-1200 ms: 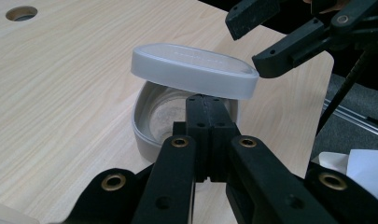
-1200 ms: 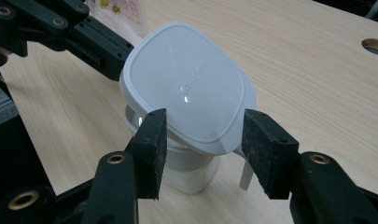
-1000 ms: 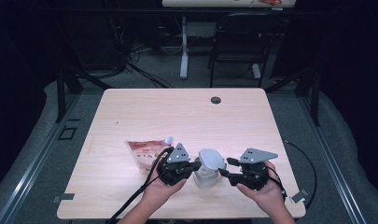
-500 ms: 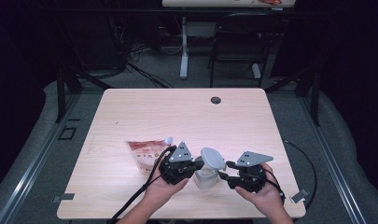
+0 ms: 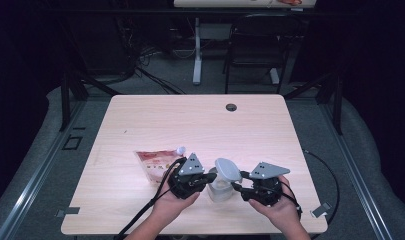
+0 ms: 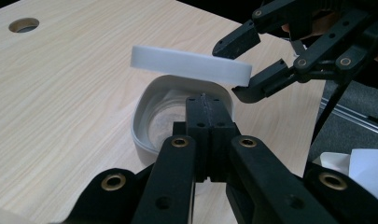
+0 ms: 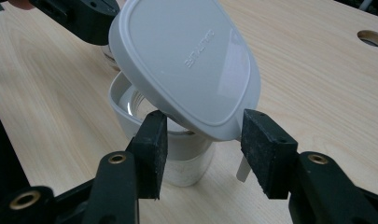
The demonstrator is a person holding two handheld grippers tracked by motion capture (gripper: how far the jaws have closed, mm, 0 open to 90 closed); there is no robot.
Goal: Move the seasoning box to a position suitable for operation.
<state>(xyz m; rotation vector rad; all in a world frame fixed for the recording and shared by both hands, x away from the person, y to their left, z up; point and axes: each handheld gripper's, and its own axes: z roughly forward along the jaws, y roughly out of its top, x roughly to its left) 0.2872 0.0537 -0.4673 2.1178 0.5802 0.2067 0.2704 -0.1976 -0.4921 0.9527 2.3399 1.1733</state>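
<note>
- On a pale wooden table [image 5: 140, 125] with a round cable hole [image 5: 231, 107] near the far edge; dark room behind, grey floor, chair and desk legs beyond.
- Near the front edge: a white container [image 5: 219, 190] standing upright between both hands, a reddish packet [image 5: 155, 161] lying flat just left of it.
- Compared with a second ago: little changed, lid [image 5: 228, 169] tilted a touch further over the container, right hand shifted slightly.
- Left claw [image 6: 207, 116] closed, pinching the near wall of the container, one pad inside the rim.
- Right claw [image 7: 203, 147] holding the lid by its edge, lifted and tilted above the opening, apart from the rim.
- Inside the container: nothing discernible beyond the pale, glossy interior.
</note>
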